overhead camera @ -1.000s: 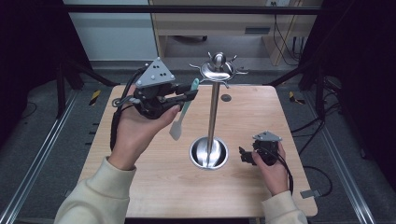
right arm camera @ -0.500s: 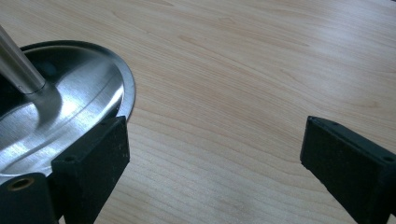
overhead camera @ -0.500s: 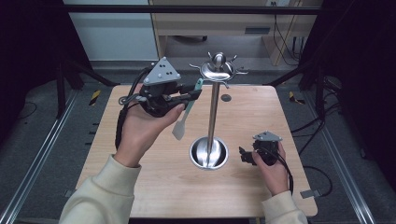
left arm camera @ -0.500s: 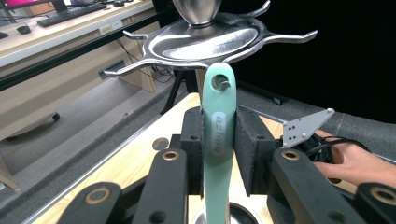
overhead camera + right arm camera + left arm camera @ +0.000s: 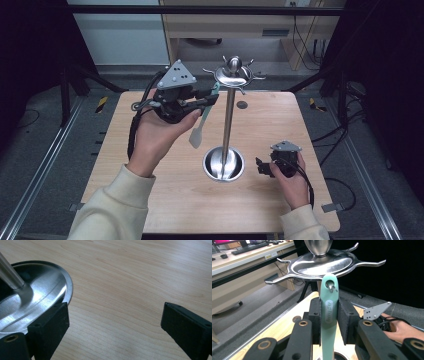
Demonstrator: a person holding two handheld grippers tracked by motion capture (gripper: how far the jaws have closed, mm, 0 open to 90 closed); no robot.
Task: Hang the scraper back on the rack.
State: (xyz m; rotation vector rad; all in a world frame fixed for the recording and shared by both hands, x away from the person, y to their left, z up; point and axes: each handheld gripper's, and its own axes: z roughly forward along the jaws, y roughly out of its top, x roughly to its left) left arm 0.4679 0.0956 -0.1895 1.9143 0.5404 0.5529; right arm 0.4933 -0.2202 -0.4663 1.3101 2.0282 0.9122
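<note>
Left gripper (image 5: 212,96) raised above the table's (image 5: 150,200) back-left area, held in the person's left hand (image 5: 155,135). Jaws clamped on the green handle of a spatula (image 5: 199,127); pads press it from both sides in the left gripper view (image 5: 329,322). Spatula hangs near vertical, white blade down, well above the wood. Handle top has a hole, and one hook tip of the rack (image 5: 229,125) sits in or right at that hole (image 5: 331,286); can't tell if it is fully threaded. The handle top is just under the rack's top disc (image 5: 322,263), at the disc's left edge in the high view.

Centre: rack pole stands upright on its round steel base (image 5: 223,165), mid-table. Curved hooks ring the top disc, ball knob above.

Right: right gripper (image 5: 261,166) low near the table, just right of the base, held in the right hand (image 5: 292,180). Jaws wide apart and holding nothing; bare wood between them in the right gripper view (image 5: 115,325). Its left pad (image 5: 50,325) is just beside the base rim (image 5: 67,287); can't tell if touching.
</note>
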